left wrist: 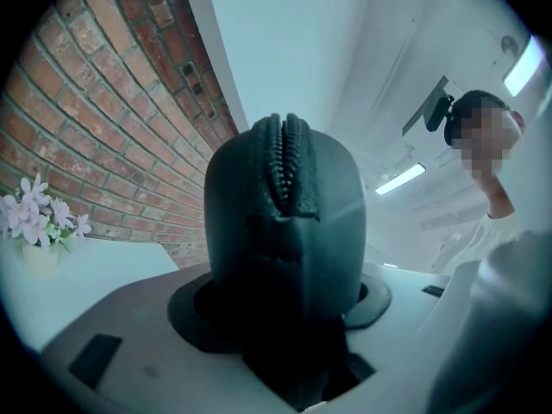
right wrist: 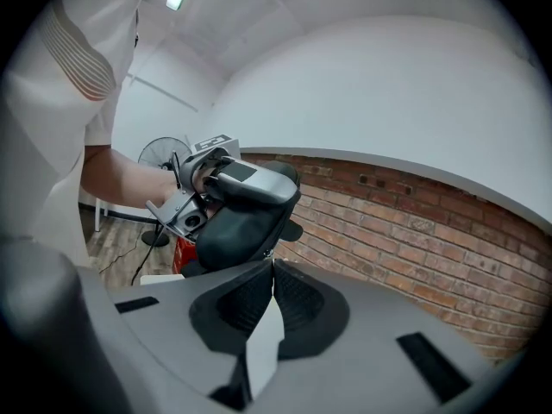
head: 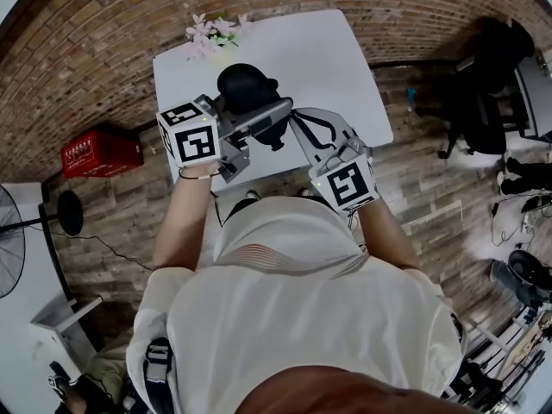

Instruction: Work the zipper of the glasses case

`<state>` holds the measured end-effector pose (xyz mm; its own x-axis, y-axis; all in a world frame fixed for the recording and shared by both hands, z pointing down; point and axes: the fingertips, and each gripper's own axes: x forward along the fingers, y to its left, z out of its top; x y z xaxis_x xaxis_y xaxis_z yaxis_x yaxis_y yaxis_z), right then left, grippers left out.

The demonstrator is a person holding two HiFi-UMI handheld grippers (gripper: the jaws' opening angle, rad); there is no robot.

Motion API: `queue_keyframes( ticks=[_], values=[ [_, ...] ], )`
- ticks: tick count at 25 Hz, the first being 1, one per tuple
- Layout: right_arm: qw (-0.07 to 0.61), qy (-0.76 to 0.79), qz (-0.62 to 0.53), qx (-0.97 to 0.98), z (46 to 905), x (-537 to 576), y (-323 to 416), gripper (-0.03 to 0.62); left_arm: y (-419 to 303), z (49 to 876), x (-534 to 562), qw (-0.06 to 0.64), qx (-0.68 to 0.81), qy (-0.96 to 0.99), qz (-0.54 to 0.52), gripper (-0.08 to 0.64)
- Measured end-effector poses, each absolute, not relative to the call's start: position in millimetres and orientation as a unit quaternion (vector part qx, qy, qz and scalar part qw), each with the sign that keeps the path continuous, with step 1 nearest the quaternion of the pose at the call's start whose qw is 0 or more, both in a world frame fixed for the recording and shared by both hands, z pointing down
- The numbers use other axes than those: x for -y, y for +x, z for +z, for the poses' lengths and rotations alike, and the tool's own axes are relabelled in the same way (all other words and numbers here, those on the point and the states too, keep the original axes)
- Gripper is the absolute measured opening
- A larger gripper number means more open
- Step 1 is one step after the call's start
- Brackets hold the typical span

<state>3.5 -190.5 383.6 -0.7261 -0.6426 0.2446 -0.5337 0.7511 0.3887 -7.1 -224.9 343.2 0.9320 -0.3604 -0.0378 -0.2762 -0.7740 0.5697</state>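
Two grippers raised over the white table. Clamped in the left gripper: the black glasses case, standing on end between widely spread jaws, pads pressing its two broad sides, zipper teeth running down the edge that faces back along the jaws. Reaching in from the other side, the right gripper, jaws pressed tight together, tips touching the case's lower edge, just beside the left gripper's jaw. Cannot tell whether a zipper tab sits pinched between those tips. Beyond the case, at the table's far corner, pink flowers.
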Motion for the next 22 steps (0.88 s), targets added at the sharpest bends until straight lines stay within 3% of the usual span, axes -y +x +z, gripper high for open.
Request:
queue_keyframes(
  ticks=[22],
  values=[
    [0.177, 0.283, -0.191, 0.923, 377.8, 176.8, -2.2, 0.057, 8.6, 383.5, 177.5, 0.269, 0.068, 0.959, 0.063, 0.261]
  ],
)
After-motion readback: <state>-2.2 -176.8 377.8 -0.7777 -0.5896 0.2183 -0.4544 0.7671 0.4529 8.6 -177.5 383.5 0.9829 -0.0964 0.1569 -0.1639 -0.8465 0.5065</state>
